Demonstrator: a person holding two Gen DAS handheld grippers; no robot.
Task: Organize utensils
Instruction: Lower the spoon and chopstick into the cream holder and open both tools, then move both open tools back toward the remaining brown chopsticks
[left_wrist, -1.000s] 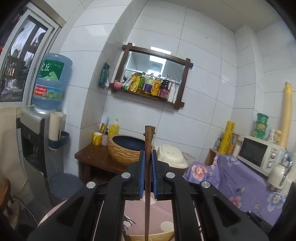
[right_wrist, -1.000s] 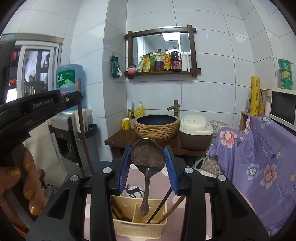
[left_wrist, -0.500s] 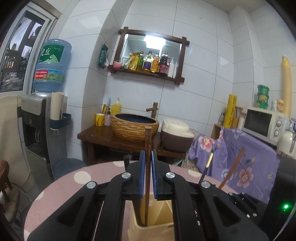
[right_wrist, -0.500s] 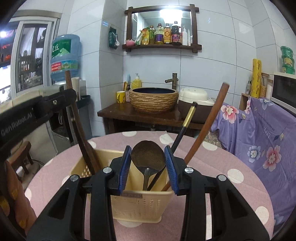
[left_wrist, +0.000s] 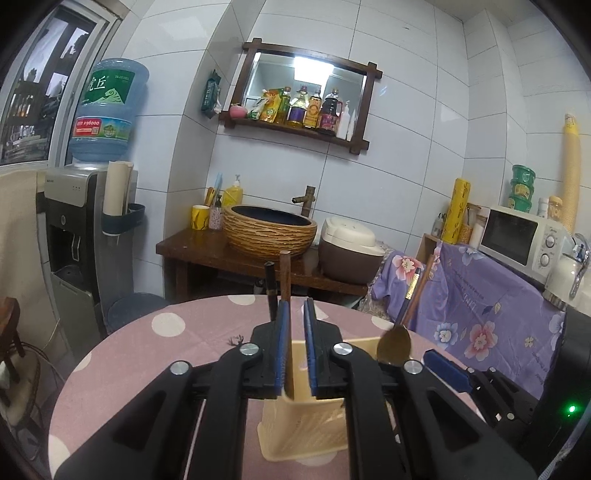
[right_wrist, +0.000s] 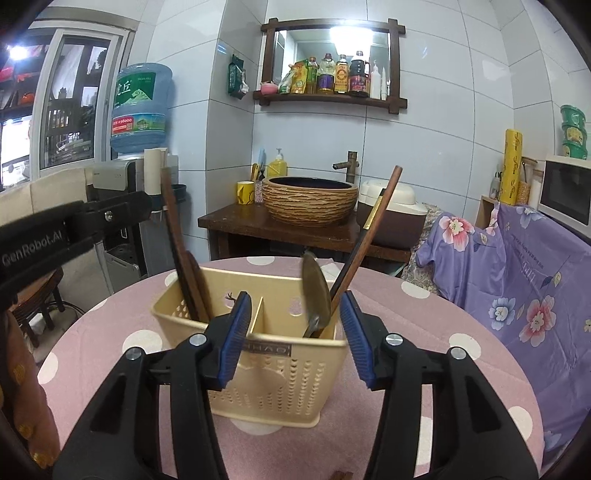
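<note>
A cream utensil holder (right_wrist: 273, 354) stands on a pink polka-dot table (right_wrist: 424, 314), divided into compartments. The right tool (right_wrist: 291, 332) hovers just before its near rim with jaws spread wide, gripping nothing; a metal spoon (right_wrist: 316, 291) and two long chopsticks (right_wrist: 369, 236) lean in the right compartment. The left tool (left_wrist: 296, 328) is narrowly parted, a dark wooden stick (left_wrist: 284, 275) standing against its left pad in the left compartment.
</note>
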